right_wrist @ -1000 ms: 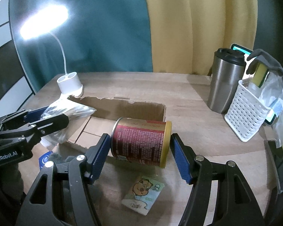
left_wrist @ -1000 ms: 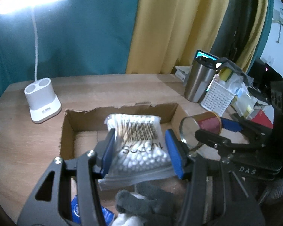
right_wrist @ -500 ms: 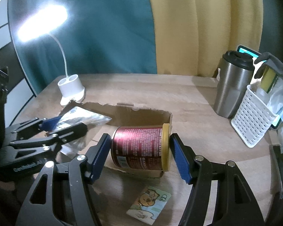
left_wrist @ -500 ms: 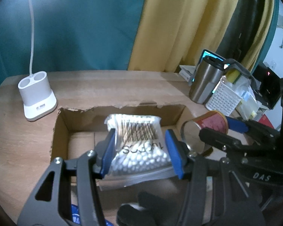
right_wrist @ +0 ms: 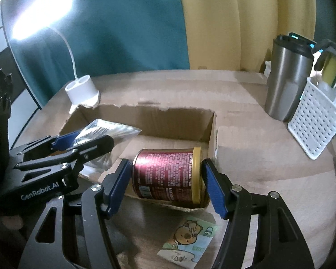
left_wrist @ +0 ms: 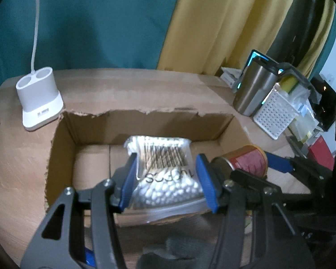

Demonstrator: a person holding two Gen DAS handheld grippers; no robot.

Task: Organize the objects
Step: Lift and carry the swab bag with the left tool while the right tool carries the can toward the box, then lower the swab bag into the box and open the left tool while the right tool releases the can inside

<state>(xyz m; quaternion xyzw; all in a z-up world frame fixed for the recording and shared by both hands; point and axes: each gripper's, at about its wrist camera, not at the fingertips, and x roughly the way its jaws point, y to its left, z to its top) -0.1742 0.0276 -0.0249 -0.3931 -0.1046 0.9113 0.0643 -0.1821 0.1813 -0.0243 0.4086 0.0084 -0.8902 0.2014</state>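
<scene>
Item: shallow torn-edged brown cardboard box on a wooden table, receiving two articles at once. Left gripper is clamped on a clear plastic bag of white cotton swabs, held over the box's middle; right gripper is clamped end to end on a red cylindrical tin with a gold rim, lying sideways over the box's near right corner. Handling note, as judgement: lower each article until it rests on the box floor before releasing, keep the two grippers apart, and seat the tin against the wall, since on its side it would likely roll.
</scene>
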